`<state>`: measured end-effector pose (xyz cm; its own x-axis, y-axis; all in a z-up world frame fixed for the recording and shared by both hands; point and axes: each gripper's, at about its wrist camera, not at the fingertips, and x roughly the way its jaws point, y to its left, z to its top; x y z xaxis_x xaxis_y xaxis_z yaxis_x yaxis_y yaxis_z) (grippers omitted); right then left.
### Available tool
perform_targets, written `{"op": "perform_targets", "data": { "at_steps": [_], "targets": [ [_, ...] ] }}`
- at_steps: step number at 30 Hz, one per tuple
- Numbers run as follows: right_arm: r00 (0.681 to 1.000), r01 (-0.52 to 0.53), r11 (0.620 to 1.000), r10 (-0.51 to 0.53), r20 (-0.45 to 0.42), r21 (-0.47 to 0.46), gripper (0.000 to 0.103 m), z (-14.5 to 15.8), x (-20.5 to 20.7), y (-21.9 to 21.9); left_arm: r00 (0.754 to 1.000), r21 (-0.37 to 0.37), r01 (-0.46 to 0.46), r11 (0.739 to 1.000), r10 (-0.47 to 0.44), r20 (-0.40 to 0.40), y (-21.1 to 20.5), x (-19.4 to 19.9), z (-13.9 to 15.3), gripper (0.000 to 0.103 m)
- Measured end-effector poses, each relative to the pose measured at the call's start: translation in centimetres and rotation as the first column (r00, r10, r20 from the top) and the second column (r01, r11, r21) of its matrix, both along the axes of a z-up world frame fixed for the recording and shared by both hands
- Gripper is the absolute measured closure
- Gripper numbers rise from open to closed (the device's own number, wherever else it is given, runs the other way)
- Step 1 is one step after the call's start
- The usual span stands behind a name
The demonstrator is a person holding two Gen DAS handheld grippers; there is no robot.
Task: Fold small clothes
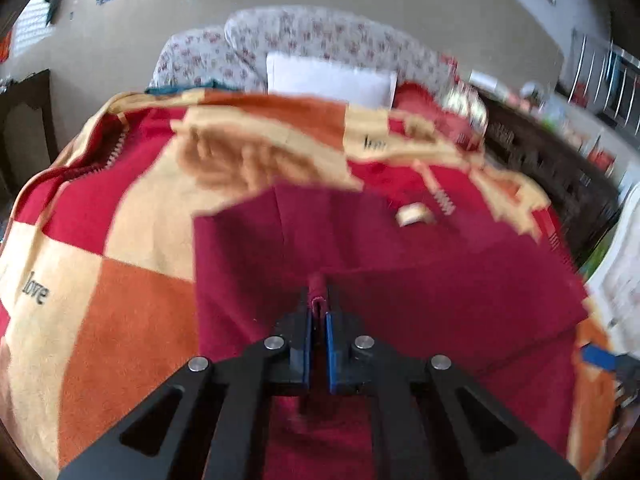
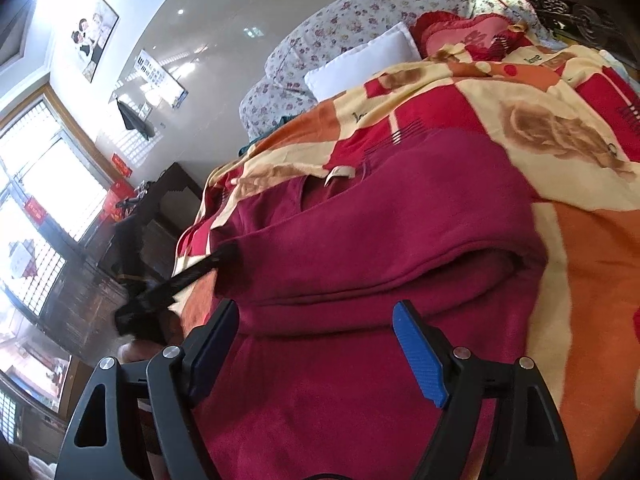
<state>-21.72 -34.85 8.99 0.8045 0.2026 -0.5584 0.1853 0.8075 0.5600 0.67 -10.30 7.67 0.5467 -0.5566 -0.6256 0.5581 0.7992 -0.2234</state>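
Across the middle of a bed, over a checked blanket (image 1: 120, 208) of red, orange and cream squares, a dark red garment (image 1: 400, 264) is spread out. At its near edge a small raised ridge of the cloth is pinched by the left tool (image 1: 319, 312), whose blue-padded fingers (image 1: 307, 344) are pressed together on the fabric. In the right wrist view the same dark red garment (image 2: 360, 240) is seen with its lower part doubled over in a soft roll. A pale neck label (image 2: 340, 172) is visible at the collar, toward the head of the bed. The right tool (image 2: 316, 344) is held just above the garment's near edge, its fingers (image 2: 420, 356) spread wide and nothing between them. Whether it touches the cloth cannot be told. At the head of the bed a white pillow (image 2: 360, 60) and a flowered quilt (image 2: 360, 16) are piled.
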Motion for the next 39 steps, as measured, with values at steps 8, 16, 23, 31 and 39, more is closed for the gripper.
{"op": "perform_targets", "data": {
  "at_steps": [8, 16, 23, 31, 39],
  "targets": [
    [0.998, 0.051, 0.972, -0.058, -0.026, -0.231, 0.032, 2.2, 1.5, -0.6, 0.997, 0.011, -0.075, 0.997, 0.074, 0.025, 3.3, 1.0, 2.7, 0.098],
    [0.959, -0.004, 0.889, -0.127, -0.254, -0.458, 0.081, -3.0, 5.6, -2.7, 0.994, 0.093, -0.087, 0.992, 0.092, -0.056, 2.0, 2.0, -1.9, 0.097],
    [0.963, 0.054, 0.898, -0.162, -0.214, -0.437, 0.092, -1.4, 3.7, -4.3, 0.991, 0.054, -0.130, 0.990, 0.130, -0.004, 3.3, 0.6, 0.1, 0.040],
    [0.962, 0.115, 0.904, -0.205, -0.182, -0.413, 0.022, -0.6, 3.9, -5.0, 0.990, 0.118, -0.104, 0.988, 0.091, 0.109, 2.0, -1.7, 1.0, 0.031],
    [0.943, 0.095, 0.863, -0.237, -0.232, -0.497, 0.100, -2.5, 3.8, -7.2, 0.998, 0.203, -0.068, 0.977, 0.067, 0.010, -1.0, -0.2, -3.4, 0.031]
  ]
}}
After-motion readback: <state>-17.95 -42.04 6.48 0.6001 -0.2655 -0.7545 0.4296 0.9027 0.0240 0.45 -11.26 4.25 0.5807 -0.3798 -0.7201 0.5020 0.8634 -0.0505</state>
